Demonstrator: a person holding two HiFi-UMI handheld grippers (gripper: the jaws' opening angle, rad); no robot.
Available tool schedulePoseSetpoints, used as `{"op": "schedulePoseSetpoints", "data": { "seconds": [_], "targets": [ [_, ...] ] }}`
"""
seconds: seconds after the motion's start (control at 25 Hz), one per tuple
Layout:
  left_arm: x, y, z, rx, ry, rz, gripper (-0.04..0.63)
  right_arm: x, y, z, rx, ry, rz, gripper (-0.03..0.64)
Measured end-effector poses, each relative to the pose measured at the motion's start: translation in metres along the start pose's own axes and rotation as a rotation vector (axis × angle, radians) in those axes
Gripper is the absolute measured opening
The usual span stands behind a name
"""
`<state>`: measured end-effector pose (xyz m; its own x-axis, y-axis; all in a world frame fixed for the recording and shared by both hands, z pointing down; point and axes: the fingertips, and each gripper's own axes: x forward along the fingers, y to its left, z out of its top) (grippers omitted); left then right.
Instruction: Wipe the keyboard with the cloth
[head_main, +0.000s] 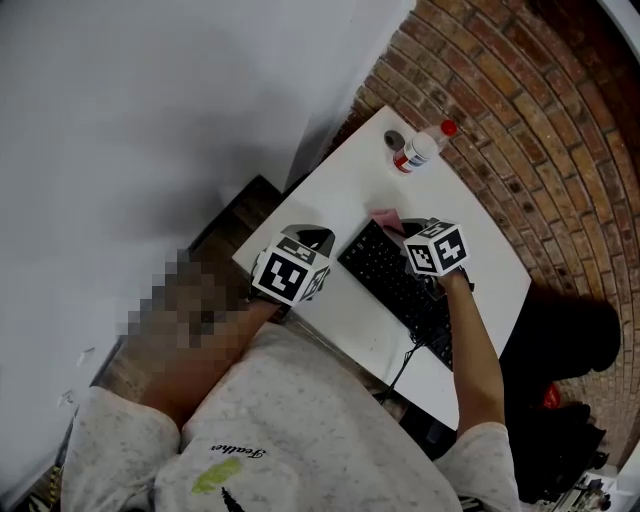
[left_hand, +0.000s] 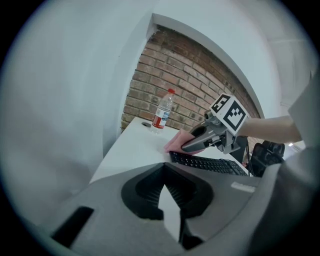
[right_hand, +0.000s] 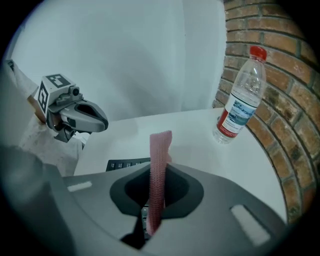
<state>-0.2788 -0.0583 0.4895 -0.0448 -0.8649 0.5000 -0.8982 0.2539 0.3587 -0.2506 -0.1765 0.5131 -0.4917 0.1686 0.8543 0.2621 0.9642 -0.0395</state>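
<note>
The right gripper (right_hand: 160, 172) clamps the cloth (right_hand: 160, 147); the left gripper (left_hand: 162, 172), fingers together, holds nothing, so the keyboard (head_main: 396, 282) may slide.

Black keyboard (head_main: 393, 283) on white table (head_main: 345, 180), right gripper (head_main: 408, 230) over it, pink cloth (head_main: 383, 216) at gripper tip

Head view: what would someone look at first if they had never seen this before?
Probably the black keyboard lying slantwise on the white table. The right hand-held gripper is at its far end, pinching a pink cloth. Next comes the clear bottle with a red cap, at the table's far corner beside the brick wall.
</note>
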Motion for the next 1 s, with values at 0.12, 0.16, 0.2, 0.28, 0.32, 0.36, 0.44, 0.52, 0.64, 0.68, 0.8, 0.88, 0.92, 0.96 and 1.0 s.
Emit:
{"op": "schedulePoseSetpoints", "data": {
  "seconds": [0.12, 0.16, 0.2, 0.28, 0.32, 0.36, 0.44, 0.52, 0.64, 0.68, 0.8, 0.88, 0.92, 0.96, 1.0],
  "targets": [
    [-0.003, 0.001, 0.001, -0.006, -0.001, 0.009, -0.006, 0.0, 0.002, 0.008, -0.086, 0.024, -0.004, 0.023],
    [-0.004, 0.002, 0.0, -0.008, -0.001, 0.012, -0.006, 0.0, 0.001, 0.011, -0.115, 0.032, -0.008, 0.023],
    [-0.005, 0.002, 0.0, -0.01, -0.002, 0.015, -0.006, 0.0, 0.001, 0.015, -0.144, 0.04, -0.014, 0.023],
    [-0.005, 0.004, -0.002, -0.016, -0.004, 0.023, -0.006, 0.001, -0.001, 0.02, -0.214, 0.06, -0.03, 0.023],
    [-0.006, 0.004, -0.002, -0.018, -0.006, 0.026, -0.006, 0.001, -0.002, 0.021, -0.257, 0.075, -0.04, 0.023],
    [-0.006, 0.005, -0.003, -0.021, -0.008, 0.03, -0.006, 0.002, -0.002, 0.021, -0.304, 0.094, -0.051, 0.023],
    [-0.008, 0.006, -0.003, -0.028, -0.011, 0.04, -0.006, 0.004, -0.002, 0.02, -0.397, 0.136, -0.066, 0.023],
    [-0.011, 0.007, -0.003, -0.038, -0.013, 0.052, -0.006, 0.005, -0.001, 0.019, -0.476, 0.169, -0.066, 0.023],
    [-0.014, 0.009, -0.006, -0.054, -0.02, 0.07, -0.006, 0.009, 0.005, 0.02, -0.592, 0.201, -0.058, 0.023],
    [-0.014, 0.01, -0.007, -0.059, -0.023, 0.075, -0.006, 0.011, 0.007, 0.02, -0.63, 0.21, -0.055, 0.023],
    [-0.018, 0.012, -0.014, -0.075, -0.028, 0.093, -0.006, 0.015, 0.017, 0.018, -0.716, 0.235, -0.033, 0.022],
    [-0.022, 0.012, -0.017, -0.087, -0.032, 0.108, -0.006, 0.016, 0.025, 0.015, -0.745, 0.246, -0.008, 0.022],
    [-0.023, 0.012, -0.018, -0.092, -0.035, 0.114, -0.006, 0.017, 0.029, 0.013, -0.753, 0.249, 0.006, 0.022],
    [-0.024, 0.011, -0.019, -0.096, -0.038, 0.119, -0.006, 0.017, 0.032, 0.012, -0.759, 0.251, 0.02, 0.023],
    [-0.024, 0.011, -0.02, -0.1, -0.04, 0.123, -0.006, 0.017, 0.035, 0.011, -0.764, 0.254, 0.032, 0.022]
  ]
}}
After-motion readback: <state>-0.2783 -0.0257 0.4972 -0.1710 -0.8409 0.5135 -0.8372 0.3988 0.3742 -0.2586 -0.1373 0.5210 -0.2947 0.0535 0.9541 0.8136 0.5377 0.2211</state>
